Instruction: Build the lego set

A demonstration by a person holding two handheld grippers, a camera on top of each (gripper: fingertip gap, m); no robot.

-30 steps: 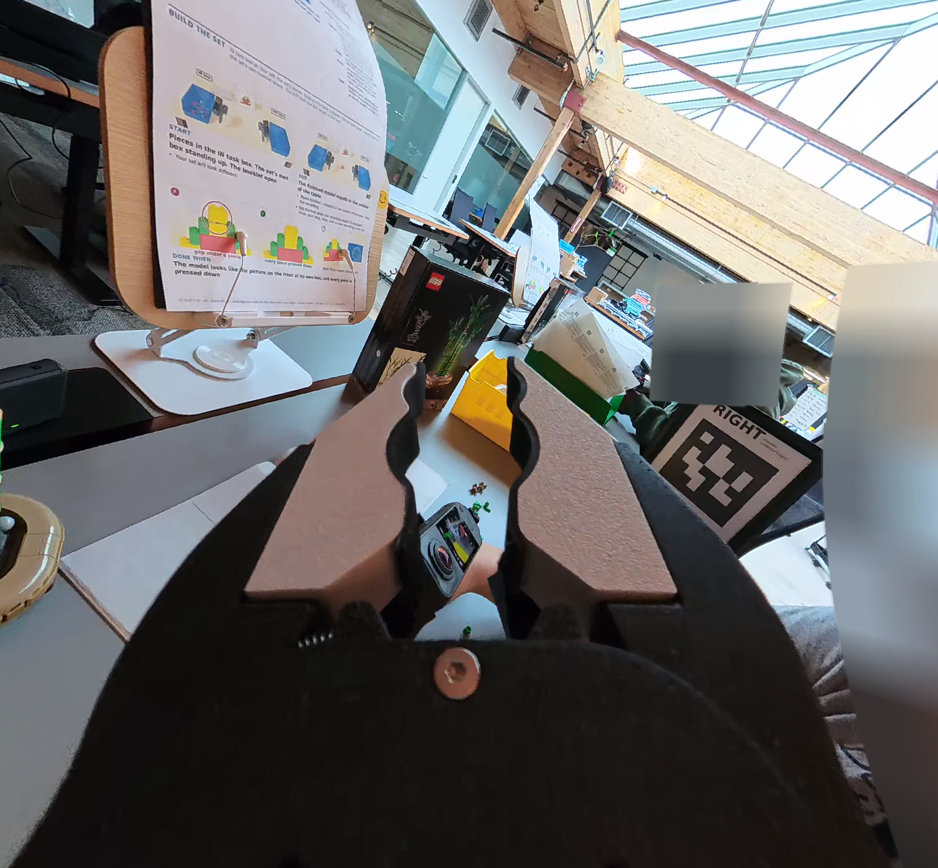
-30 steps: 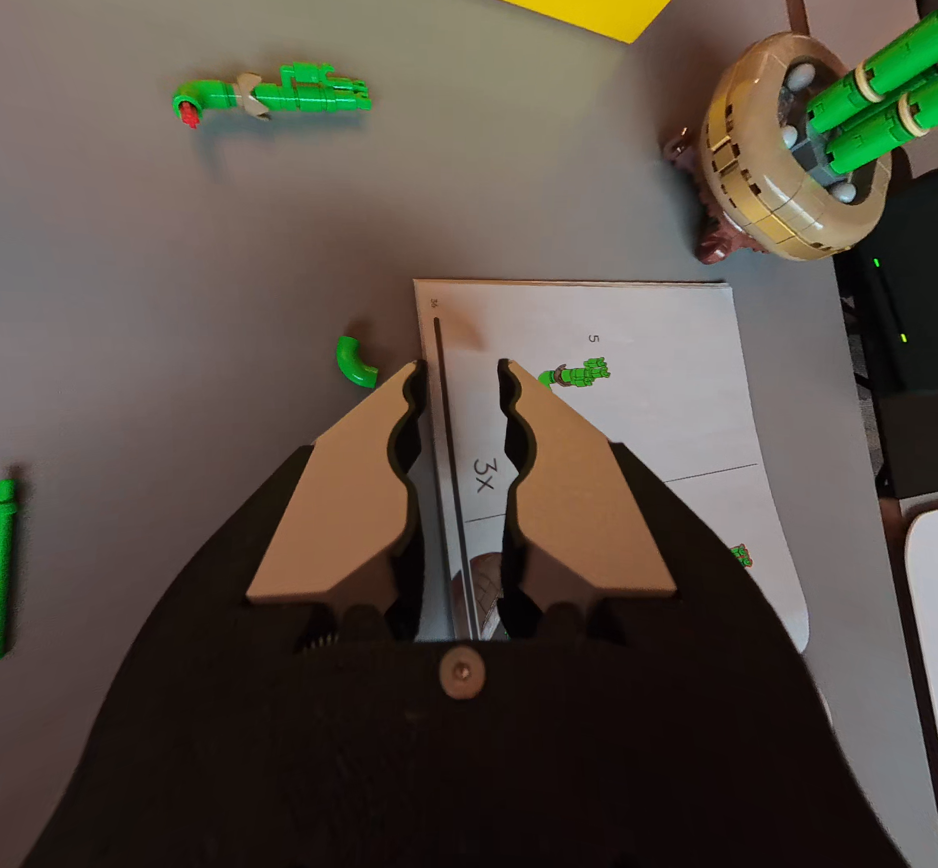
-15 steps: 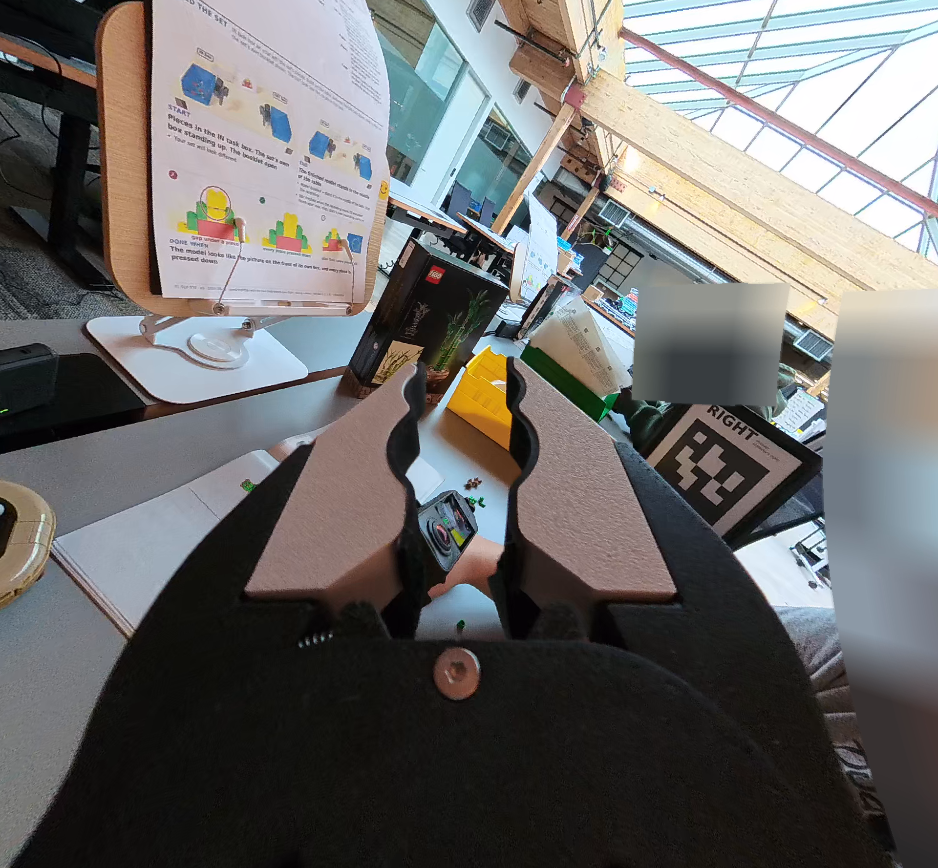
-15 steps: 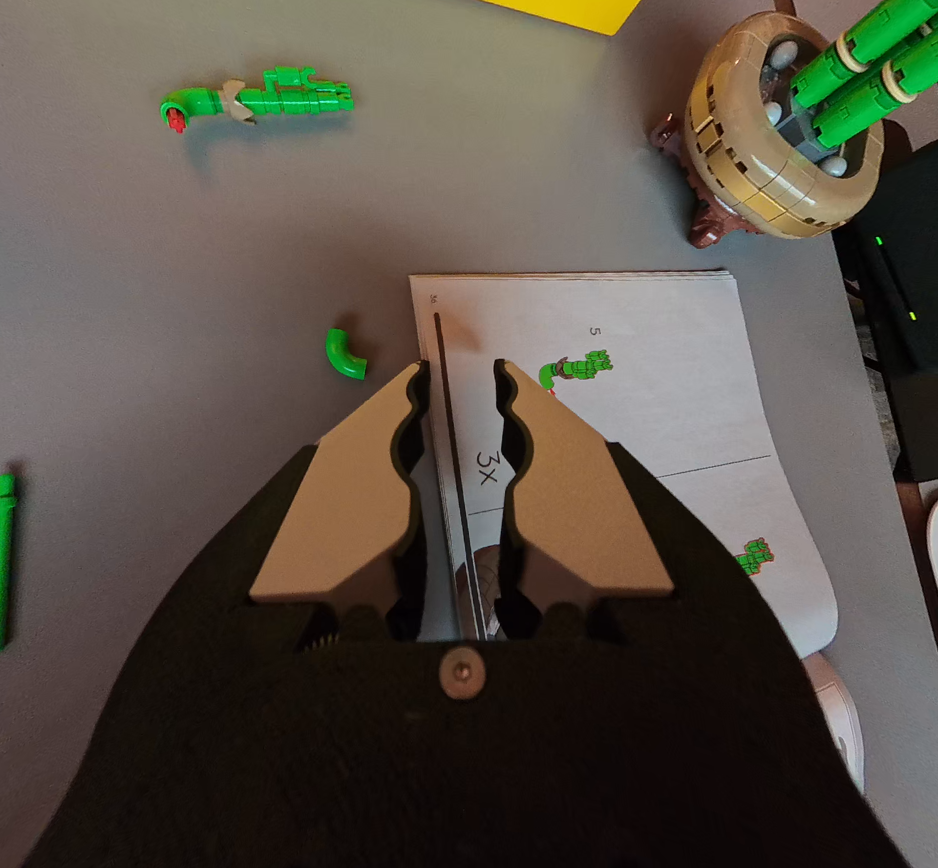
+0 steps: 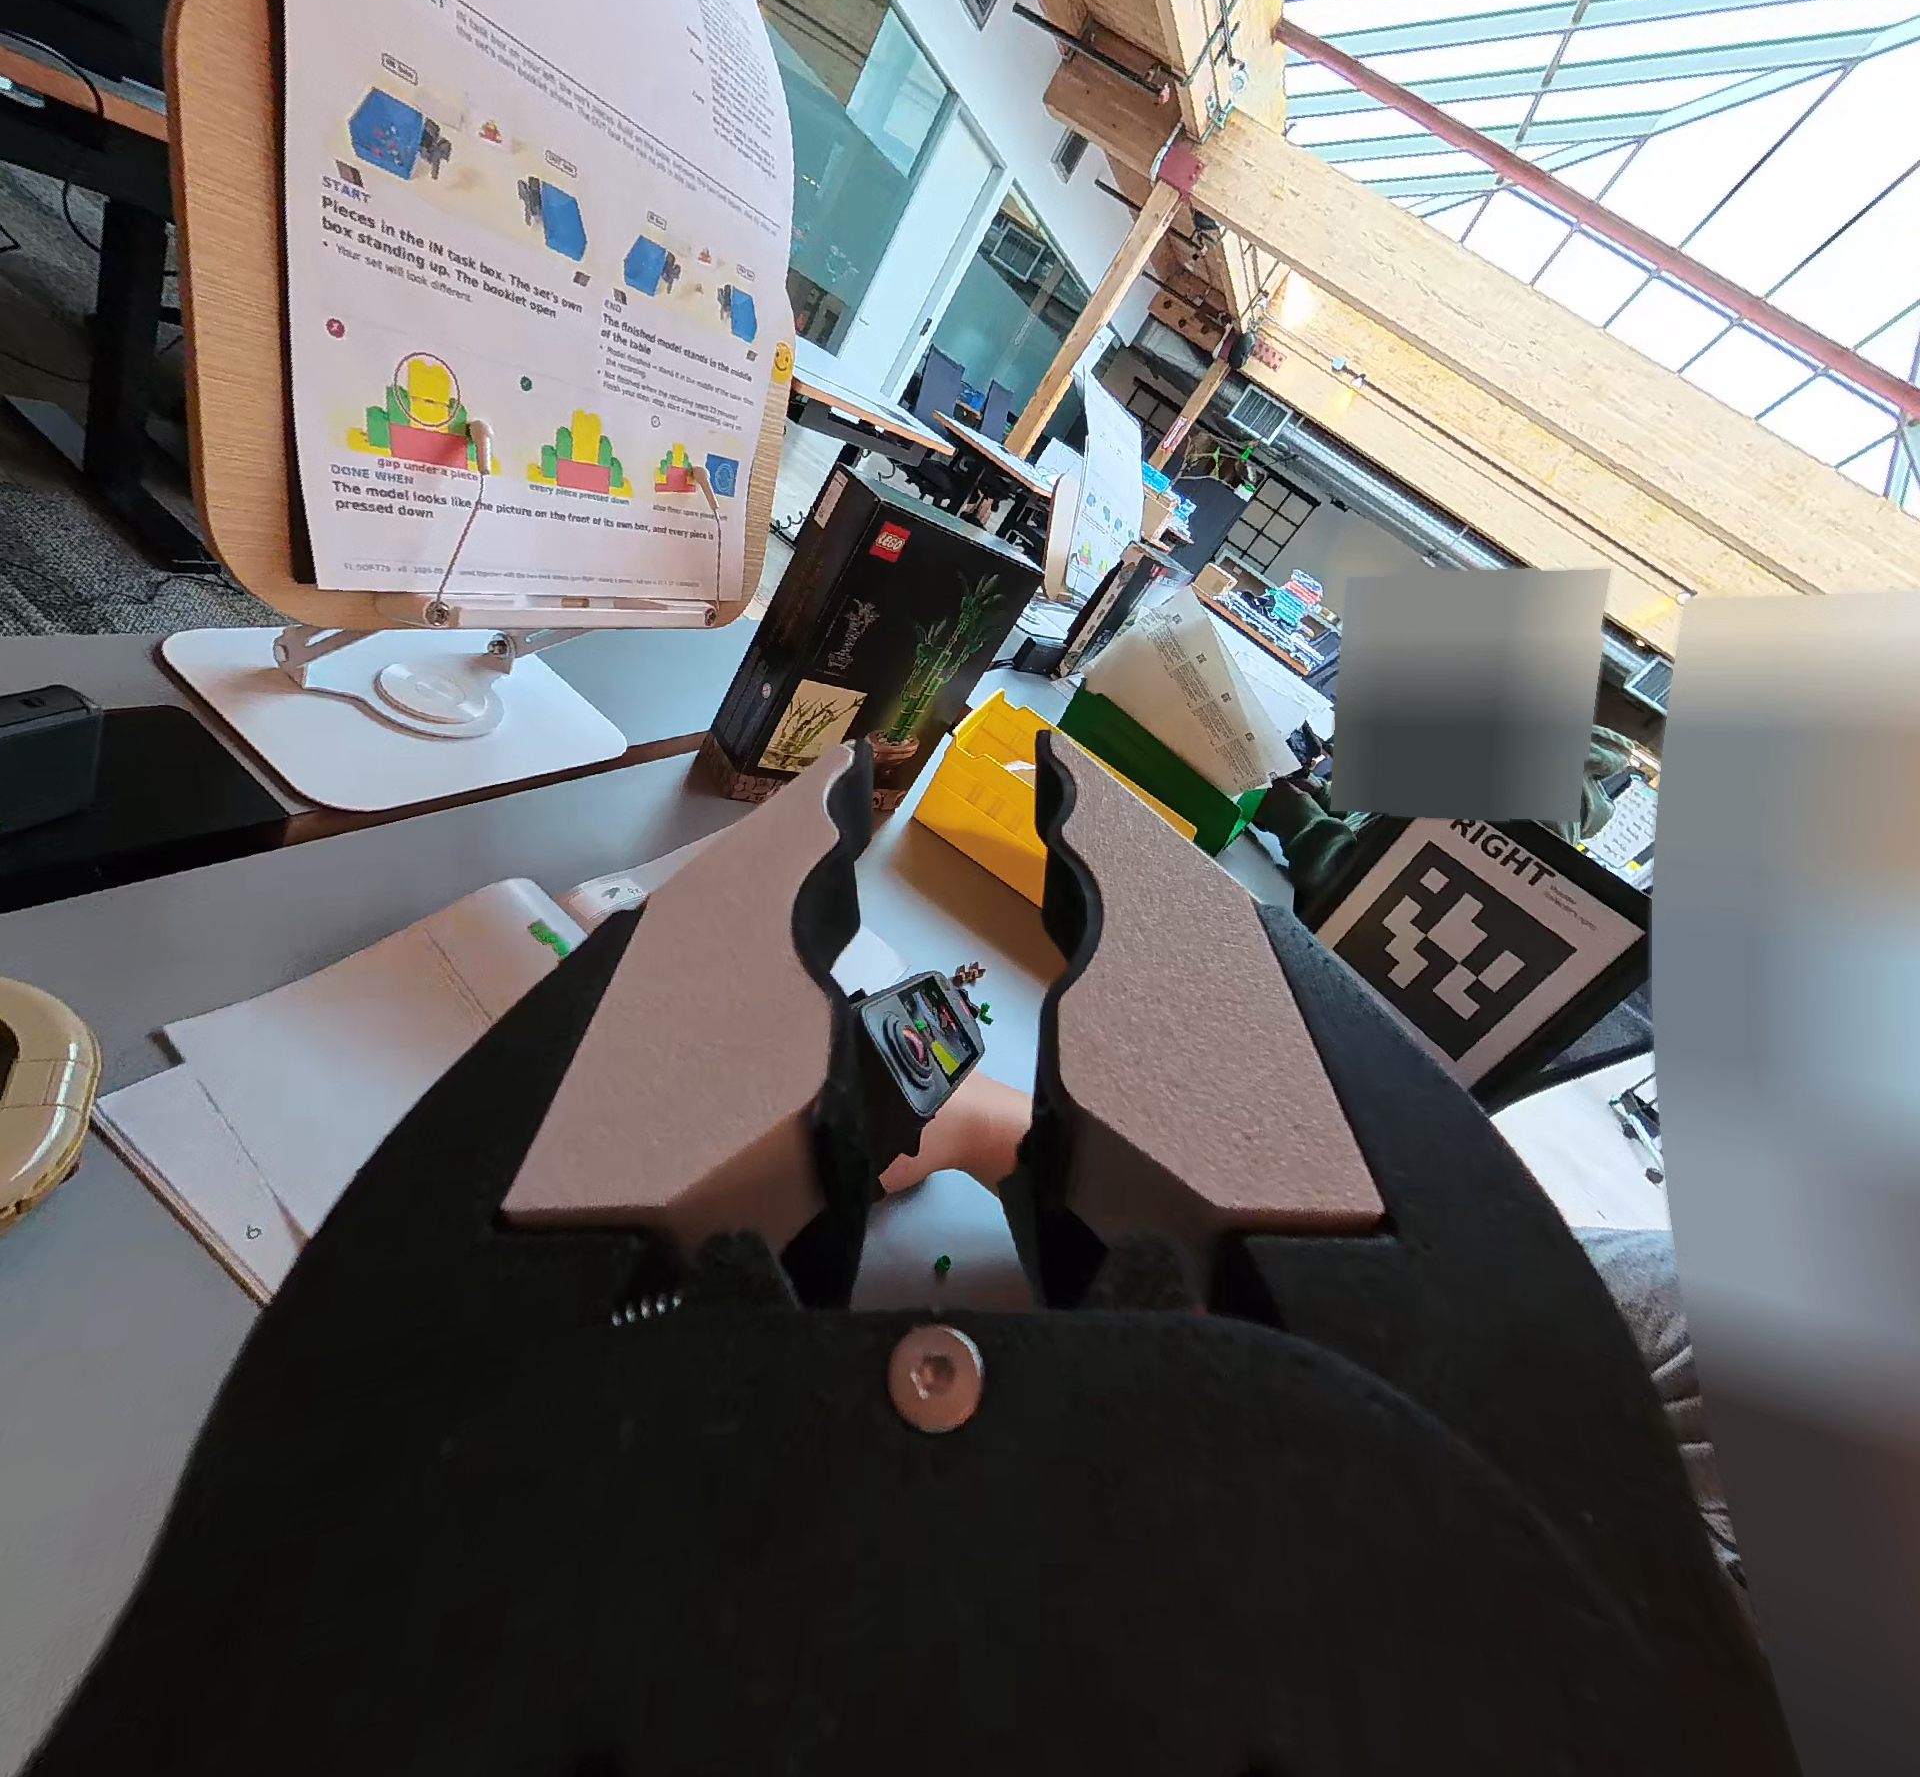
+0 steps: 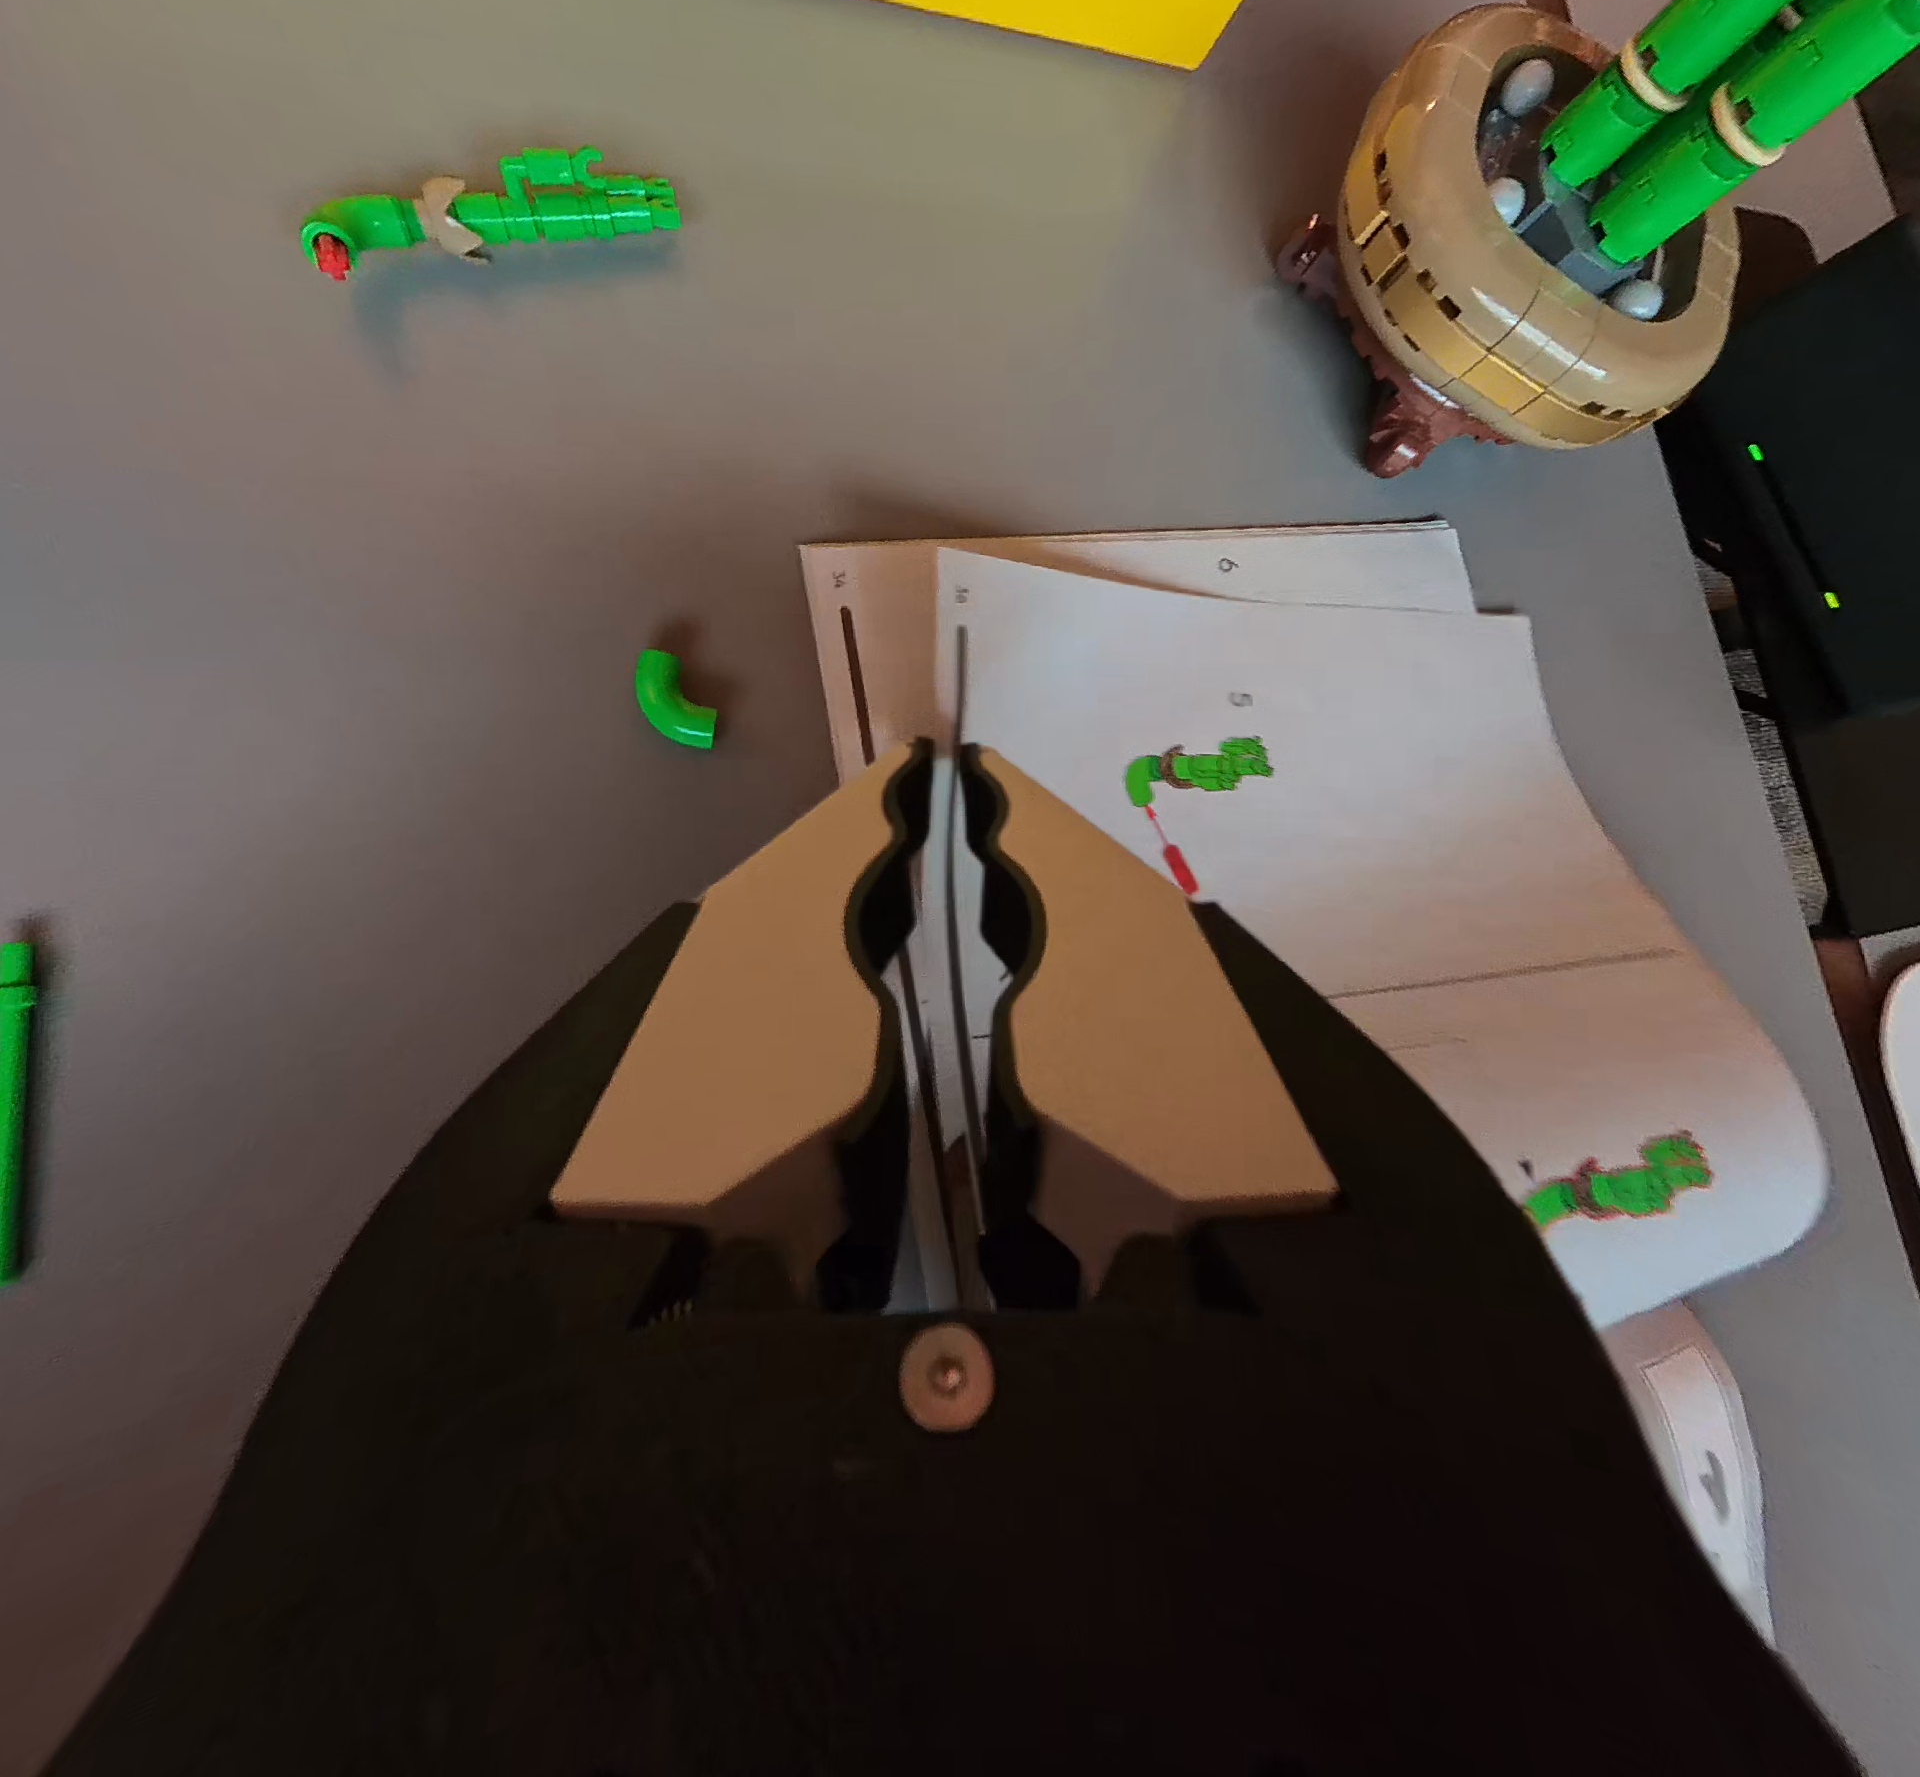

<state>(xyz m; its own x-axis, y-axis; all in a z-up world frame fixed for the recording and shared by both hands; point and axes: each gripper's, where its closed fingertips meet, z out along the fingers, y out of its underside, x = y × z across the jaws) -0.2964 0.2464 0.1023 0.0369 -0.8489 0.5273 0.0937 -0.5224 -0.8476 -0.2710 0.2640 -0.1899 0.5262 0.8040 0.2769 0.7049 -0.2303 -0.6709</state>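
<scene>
My right tool [image 6: 943,759] is clamped on a booklet page [image 6: 1351,854] lifting off the table [image 6: 520,480] (left tool [image 5: 948,771] gapes empty), so I'd turn it slowly, avoiding the bamboo pot [image 6: 1496,314].

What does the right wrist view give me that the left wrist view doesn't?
Only the right wrist view shows the right tool pinching a booklet page, the loose green elbow piece, the green stem assembly on the table, and the green bamboo stalks standing in the pot.

Only the left wrist view shows the left tool, open and empty, the set's box, the instruction sheet on its stand, and the green bin.

Both show the instruction booklet, the tan pot and the yellow bin.
</scene>
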